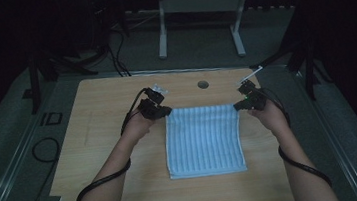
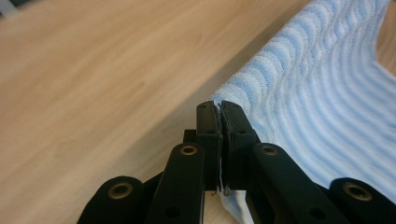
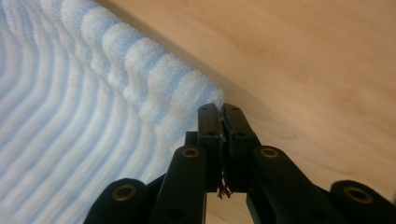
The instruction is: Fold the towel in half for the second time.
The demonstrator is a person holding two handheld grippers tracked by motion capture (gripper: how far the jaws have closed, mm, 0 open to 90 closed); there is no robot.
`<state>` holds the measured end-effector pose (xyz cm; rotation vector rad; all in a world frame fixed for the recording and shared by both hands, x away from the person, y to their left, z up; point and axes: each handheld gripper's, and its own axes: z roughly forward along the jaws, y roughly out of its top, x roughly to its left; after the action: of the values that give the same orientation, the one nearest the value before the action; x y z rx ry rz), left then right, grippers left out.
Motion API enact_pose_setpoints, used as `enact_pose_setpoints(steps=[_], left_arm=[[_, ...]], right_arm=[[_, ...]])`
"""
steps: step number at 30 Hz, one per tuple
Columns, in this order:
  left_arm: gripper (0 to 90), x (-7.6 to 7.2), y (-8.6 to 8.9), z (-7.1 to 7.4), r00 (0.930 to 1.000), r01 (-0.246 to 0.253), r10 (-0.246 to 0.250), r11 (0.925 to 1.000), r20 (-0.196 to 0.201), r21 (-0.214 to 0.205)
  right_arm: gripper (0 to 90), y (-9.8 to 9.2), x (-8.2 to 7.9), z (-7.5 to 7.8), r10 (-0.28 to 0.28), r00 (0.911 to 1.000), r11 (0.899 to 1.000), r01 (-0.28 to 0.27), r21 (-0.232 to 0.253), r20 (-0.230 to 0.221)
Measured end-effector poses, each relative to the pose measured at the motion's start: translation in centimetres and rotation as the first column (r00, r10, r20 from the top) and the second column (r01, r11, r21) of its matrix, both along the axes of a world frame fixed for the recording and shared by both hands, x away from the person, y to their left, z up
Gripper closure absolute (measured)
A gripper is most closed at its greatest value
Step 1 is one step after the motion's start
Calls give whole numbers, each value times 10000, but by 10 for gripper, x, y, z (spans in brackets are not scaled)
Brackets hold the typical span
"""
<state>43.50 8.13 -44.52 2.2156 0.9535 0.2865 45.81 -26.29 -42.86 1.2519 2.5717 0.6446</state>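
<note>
Both grippers, left point(image 1: 163, 111) and right point(image 1: 239, 106), clench far corners of a pale blue striped terry towel point(image 1: 204, 140) above the wooden bench point(image 1: 105, 138); the thin pinch could slip, dropping a corner.

Bare forearms, black left gripper point(image 1: 166, 111), black right gripper point(image 1: 238, 106) (brass-ringed screw holes), trailing black cables

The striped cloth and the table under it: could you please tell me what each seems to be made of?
The striped cloth looks like soft terry or knitted cotton, matt, with raised fuzzy ribs in pale blue and white; the exact fibre is unclear. The table looks like wood-grain laminate or veneer, smooth with a slight sheen: light printed-looking grain, a round cable hole near its far edge.
</note>
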Motion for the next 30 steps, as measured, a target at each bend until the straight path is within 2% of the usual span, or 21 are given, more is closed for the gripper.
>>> enact_pose_setpoints(steps=[3, 4, 6, 11, 12, 13, 14, 17, 21, 22, 26, 27, 29, 30], left_arm=[[867, -15, 2, 13, 9990, 290, -288, 9996, 341, -55], [867, -21, 3, 15, 9986, 416, -414, 9991, 334, -61], [867, -37, 5, 18, 9967, 589, -586, 9983, 568, -40], [866, -74, 12, 12, 9914, 1215, -1211, 9926, 493, -52], [866, -74, 12, 12, 9914, 1215, -1211, 9926, 493, -52], [866, -87, 13, 6, 9894, 1407, -1403, 9900, 368, -93], [866, -93, 13, 2, 9889, 1463, -1458, 9891, 298, -147], [864, -109, 12, -12, 9843, 1766, -1766, 9843, 41, -1], [861, -128, 6, -33, 9781, 2062, -2053, 9782, -356, 238], [861, -132, 5, -38, 9746, 2205, -2190, 9750, -473, 281], [848, -141, 4, -52, 9683, 2371, -2348, 9713, -856, 172], [806, -143, 4, -54, 9683, 2333, -2299, 9721, -976, 254], [647, -147, 6, -51, 9745, 2179, -2131, 9734, -701, 709], [593, -148, 8, -48, 9769, 2103, -2063, 9746, -562, 769]], right_arm=[[874, 0, -14, 17, 228, 9975, 9997, -235, 90, 667], [874, -1, -20, 22, 253, 9961, 9995, -266, 141, 844], [874, -2, -36, 27, 527, 9916, 9982, -555, 206, 1183], [873, -9, -79, 24, 966, 9832, 9939, -1037, 387, 1547], [873, -9, -79, 24, 966, 9832, 9939, -1037, 387, 1547], [873, -10, -88, 22, 994, 9823, 9931, -1080, 464, 1590], [873, -12, -106, 14, 1233, 9795, 9900, -1324, 480, 1590], [873, -13, -125, -3, 1367, 9810, 9886, -1440, 446, 1374], [872, -17, -144, -23, 1456, 9847, 9877, -1503, 436, 959], [872, -17, -147, -28, 1473, 9855, 9874, -1515, 457, 836], [865, -21, -155, -45, 1448, 9886, 9876, -1470, 559, 424], [847, -22, -156, -49, 1439, 9892, 9877, -1453, 579, 275], [729, -24, -159, -54, 1479, 9889, 9876, -1486, 511, 164], [718, -25, -161, -53, 1391, 9901, 9887, -1400, 540, 205]])
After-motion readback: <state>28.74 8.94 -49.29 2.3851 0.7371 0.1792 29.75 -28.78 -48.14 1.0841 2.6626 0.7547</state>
